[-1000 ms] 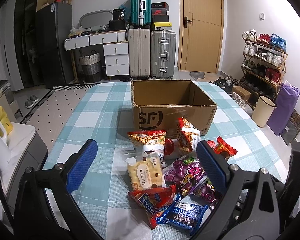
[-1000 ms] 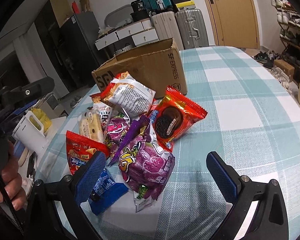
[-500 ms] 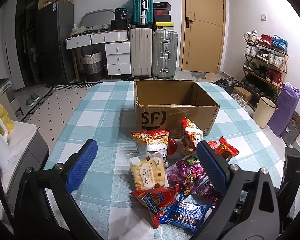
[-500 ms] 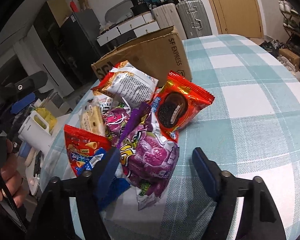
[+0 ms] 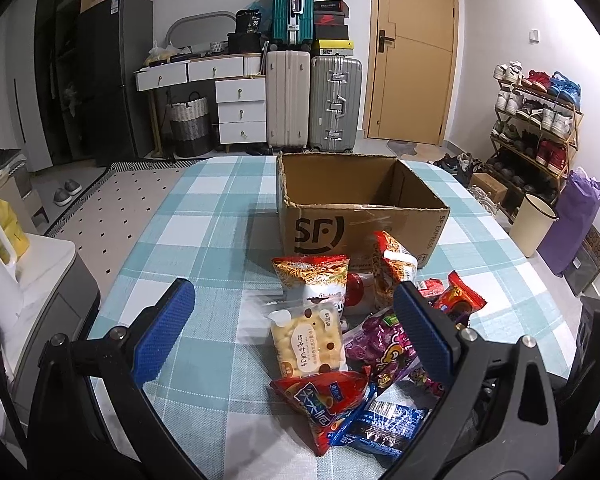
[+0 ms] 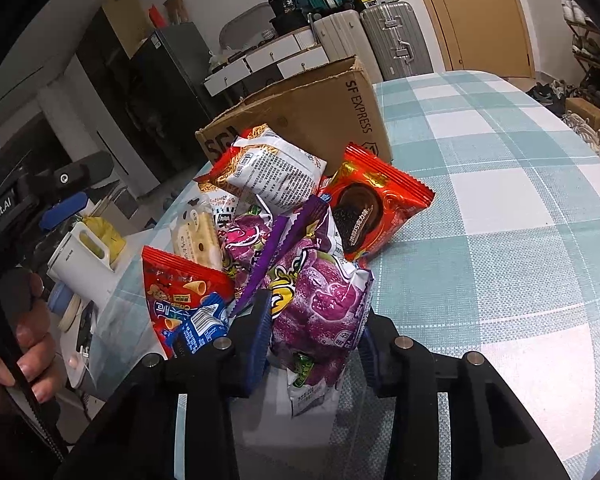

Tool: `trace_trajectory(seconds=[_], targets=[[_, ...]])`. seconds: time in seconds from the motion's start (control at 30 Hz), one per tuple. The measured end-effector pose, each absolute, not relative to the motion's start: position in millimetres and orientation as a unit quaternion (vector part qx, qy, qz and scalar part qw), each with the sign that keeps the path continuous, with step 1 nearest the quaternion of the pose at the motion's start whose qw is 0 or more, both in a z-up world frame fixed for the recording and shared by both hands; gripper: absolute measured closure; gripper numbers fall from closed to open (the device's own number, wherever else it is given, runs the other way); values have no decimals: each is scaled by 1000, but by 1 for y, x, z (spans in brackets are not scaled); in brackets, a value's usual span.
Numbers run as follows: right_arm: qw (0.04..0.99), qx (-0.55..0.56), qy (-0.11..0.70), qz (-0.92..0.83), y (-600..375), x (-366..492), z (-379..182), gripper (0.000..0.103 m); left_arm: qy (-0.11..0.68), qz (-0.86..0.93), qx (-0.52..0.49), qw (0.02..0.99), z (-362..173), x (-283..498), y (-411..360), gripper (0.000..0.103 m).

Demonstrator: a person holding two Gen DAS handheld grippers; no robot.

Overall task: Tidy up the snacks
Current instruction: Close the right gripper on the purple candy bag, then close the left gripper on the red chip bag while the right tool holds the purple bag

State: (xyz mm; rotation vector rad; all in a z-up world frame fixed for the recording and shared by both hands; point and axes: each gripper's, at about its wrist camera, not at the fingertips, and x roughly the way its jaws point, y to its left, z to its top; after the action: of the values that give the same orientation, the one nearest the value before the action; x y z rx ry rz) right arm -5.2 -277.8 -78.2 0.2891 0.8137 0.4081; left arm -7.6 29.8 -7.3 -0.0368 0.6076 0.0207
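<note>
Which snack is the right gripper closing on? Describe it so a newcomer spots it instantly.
Start at the cardboard box on the checked table. In the snack pile before it, the nearest packet is the purple bag, between the right gripper fingers. It is puffy, unlike the flat red cookie packet behind it.

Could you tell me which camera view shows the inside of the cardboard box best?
The left wrist view: it looks into the open top of the cardboard box, showing its inner walls with nothing visible inside. The right wrist view shows only its outer sides and torn rim, behind the snack pile.
</note>
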Motion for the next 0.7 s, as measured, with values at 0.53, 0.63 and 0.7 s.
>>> trace_trajectory(seconds=[0.53,0.63,0.7], targets=[[897,134,376,191,-285,-15,-64,64,320,2,-20,947,-17,-4,31,4],[899,133,372,189,-287,-18,-60,64,327,-2,-21,945,-22,-3,33,4],[899,134,371,189,-288,-19,-59,64,329,-1,-20,944,-24,-3,34,3]])
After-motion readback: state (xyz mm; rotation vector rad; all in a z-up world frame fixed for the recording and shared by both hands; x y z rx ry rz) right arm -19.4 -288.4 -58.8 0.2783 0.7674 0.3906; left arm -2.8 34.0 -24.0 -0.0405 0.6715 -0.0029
